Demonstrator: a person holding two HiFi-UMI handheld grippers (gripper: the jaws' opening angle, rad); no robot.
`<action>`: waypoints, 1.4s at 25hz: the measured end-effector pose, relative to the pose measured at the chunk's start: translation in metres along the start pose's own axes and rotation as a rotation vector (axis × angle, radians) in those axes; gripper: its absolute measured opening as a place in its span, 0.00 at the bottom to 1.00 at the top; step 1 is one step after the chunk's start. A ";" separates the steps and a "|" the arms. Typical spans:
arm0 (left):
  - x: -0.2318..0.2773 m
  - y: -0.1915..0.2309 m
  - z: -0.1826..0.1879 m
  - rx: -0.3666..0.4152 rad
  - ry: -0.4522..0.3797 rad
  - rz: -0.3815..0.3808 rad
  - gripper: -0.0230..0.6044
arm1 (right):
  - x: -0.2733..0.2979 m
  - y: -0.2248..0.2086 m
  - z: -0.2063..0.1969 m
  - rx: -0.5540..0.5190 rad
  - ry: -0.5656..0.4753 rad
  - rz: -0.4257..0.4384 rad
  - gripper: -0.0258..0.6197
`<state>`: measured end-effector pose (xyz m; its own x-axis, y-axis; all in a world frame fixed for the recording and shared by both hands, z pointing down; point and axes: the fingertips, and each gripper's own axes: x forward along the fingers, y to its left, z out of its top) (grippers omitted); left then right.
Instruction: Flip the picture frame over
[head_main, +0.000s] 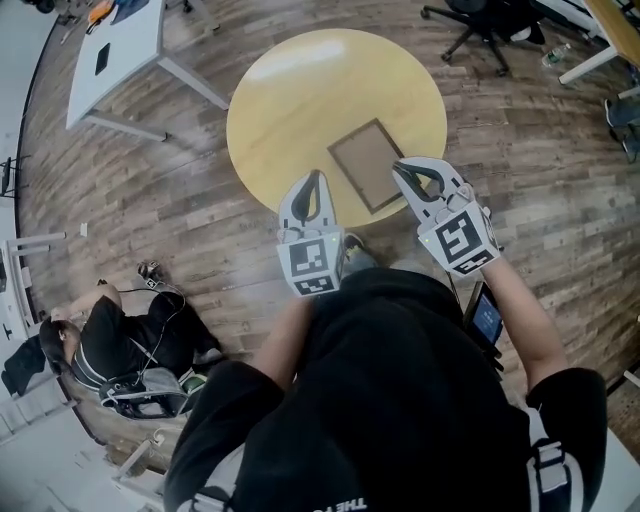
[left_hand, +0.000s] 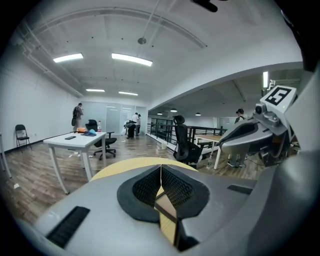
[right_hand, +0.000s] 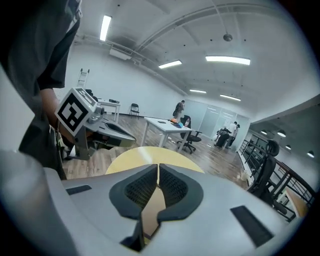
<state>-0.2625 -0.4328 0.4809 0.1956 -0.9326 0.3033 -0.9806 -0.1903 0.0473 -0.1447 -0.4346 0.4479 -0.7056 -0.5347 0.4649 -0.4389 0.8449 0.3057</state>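
While the picture frame (head_main: 368, 165) lies flat and untouched on the round bench (head_main: 290, 110), the flip reads as not yet begun. It sits near the bench's near edge, at a slant to it, and in the head view it falls between the 2 claws.

Left claw (head_main: 314, 180): clenched, tips meeting, nothing between them. Right claw (head_main: 402, 168): likewise clenched and empty. Its tip is over or just beside the near corner of the picture frame; contact cannot be told.

Left to do, by my reading: open a claw, take an edge, lift, turn over, lay back down.

Materials:
- Picture frame: rectangular, thin, with a dull brown matte panel inside a narrow darker border, likely wood or board. Which face is up cannot be told.
- Bench top: a pale yellow disc, smooth, with a slight sheen.
- Claw shells: smooth grey-white plastic. Pads (left_hand: 145, 187): black with a fine mesh texture.
- Floor (head_main: 150, 200): dark wood planks.
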 end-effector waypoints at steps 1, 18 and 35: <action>0.005 0.003 -0.015 0.001 0.011 -0.007 0.07 | 0.005 0.005 -0.005 -0.011 0.021 0.019 0.07; 0.083 0.035 -0.171 0.073 0.216 -0.026 0.07 | 0.069 0.101 -0.136 -0.037 0.359 0.395 0.35; 0.075 0.030 -0.167 0.135 0.087 -0.028 0.07 | 0.105 0.152 -0.208 -0.534 0.459 0.454 0.44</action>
<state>-0.2789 -0.4575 0.6641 0.2155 -0.8973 0.3852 -0.9628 -0.2612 -0.0698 -0.1698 -0.3644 0.7158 -0.4026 -0.1936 0.8947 0.2374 0.9219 0.3063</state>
